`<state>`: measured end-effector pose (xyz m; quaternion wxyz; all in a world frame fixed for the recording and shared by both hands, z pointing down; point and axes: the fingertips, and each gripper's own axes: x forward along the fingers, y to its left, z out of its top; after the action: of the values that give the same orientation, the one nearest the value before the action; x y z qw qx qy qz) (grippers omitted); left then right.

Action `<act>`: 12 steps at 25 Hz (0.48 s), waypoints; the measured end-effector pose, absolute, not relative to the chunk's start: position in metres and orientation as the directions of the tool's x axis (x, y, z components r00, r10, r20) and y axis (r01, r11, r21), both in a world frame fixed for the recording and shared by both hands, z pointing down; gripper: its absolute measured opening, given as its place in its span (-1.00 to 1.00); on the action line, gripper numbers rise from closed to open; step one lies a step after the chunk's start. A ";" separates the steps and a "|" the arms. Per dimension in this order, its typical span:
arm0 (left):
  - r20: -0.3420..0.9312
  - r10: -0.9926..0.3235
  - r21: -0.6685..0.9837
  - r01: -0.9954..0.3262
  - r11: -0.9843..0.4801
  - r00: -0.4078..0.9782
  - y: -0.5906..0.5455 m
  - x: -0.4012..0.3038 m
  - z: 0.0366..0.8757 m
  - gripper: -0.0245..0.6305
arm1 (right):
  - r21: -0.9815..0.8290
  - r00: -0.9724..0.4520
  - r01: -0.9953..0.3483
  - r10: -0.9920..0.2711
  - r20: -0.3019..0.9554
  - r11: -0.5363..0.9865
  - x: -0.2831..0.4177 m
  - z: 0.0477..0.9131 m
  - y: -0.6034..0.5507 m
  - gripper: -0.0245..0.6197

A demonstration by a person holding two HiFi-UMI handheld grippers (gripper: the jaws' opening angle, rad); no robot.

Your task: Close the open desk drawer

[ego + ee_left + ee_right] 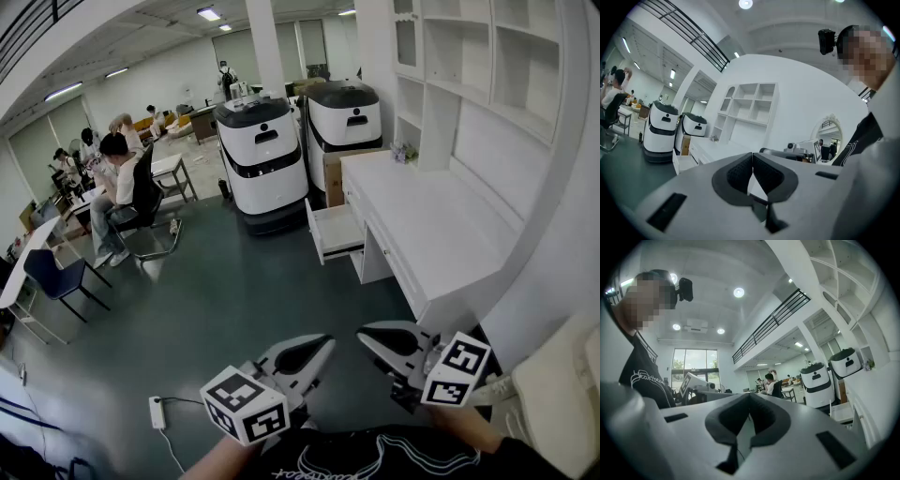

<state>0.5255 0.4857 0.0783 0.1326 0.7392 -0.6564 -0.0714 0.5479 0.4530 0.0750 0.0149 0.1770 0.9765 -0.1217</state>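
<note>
The open drawer (336,232) sticks out from the left side of the white desk (441,220), well ahead of me, and looks empty. It also shows in the left gripper view as the drawer (683,162) and in the right gripper view as the drawer (842,412). Both grippers are held low and close to my body, far from the drawer. My left gripper (326,341) is shut with nothing in it, its pads meeting at the left gripper tip (753,155). My right gripper (362,331) is likewise shut and empty, as seen at the right gripper tip (750,395).
Two white service robots (264,159) stand just beyond the drawer. White shelves (487,56) rise over the desk. People sit at tables (117,178) at the far left, with a blue chair (52,277). A power strip (157,412) lies on the dark floor.
</note>
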 end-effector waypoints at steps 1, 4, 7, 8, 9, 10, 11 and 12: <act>0.069 -0.989 0.292 -0.951 -0.104 0.129 0.486 0.524 0.080 -0.91 | -0.236 -0.937 0.348 0.342 -0.070 0.907 0.546 0.077 0.453 -0.90; 0.075 -0.989 0.301 -0.948 -0.102 0.130 0.486 0.518 0.086 -0.91 | -0.247 -0.939 0.343 0.340 -0.058 0.906 0.539 0.083 0.453 -0.90; 0.078 -0.989 0.317 -0.944 -0.092 0.123 0.486 0.508 0.093 -0.91 | -0.259 -0.942 0.332 0.334 -0.039 0.907 0.529 0.091 0.450 -0.90; 0.078 -0.990 0.324 -0.942 -0.088 0.119 0.485 0.503 0.095 -0.91 | -0.264 -0.943 0.329 0.332 -0.036 0.907 0.525 0.093 0.449 -0.90; 0.078 -0.990 0.331 -0.940 -0.084 0.116 0.485 0.497 0.097 -0.91 | -0.268 -0.943 0.328 0.331 -0.034 0.906 0.520 0.095 0.448 -0.90; 0.076 -0.991 0.339 -0.937 -0.081 0.113 0.484 0.491 0.099 -0.91 | -0.272 -0.943 0.326 0.330 -0.032 0.905 0.515 0.096 0.446 -0.90; 0.075 -0.991 0.348 -0.934 -0.079 0.111 0.483 0.485 0.101 -0.91 | -0.275 -0.944 0.325 0.330 -0.030 0.905 0.509 0.098 0.444 -0.90; 0.074 -0.991 0.356 -0.931 -0.077 0.110 0.481 0.477 0.103 -0.91 | -0.278 -0.944 0.323 0.329 -0.027 0.904 0.502 0.099 0.442 -0.90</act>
<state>0.4775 0.4807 0.1026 0.1596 0.7278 -0.6604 -0.0937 0.5021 0.4422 0.0989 -0.0104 0.1673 0.9757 -0.1409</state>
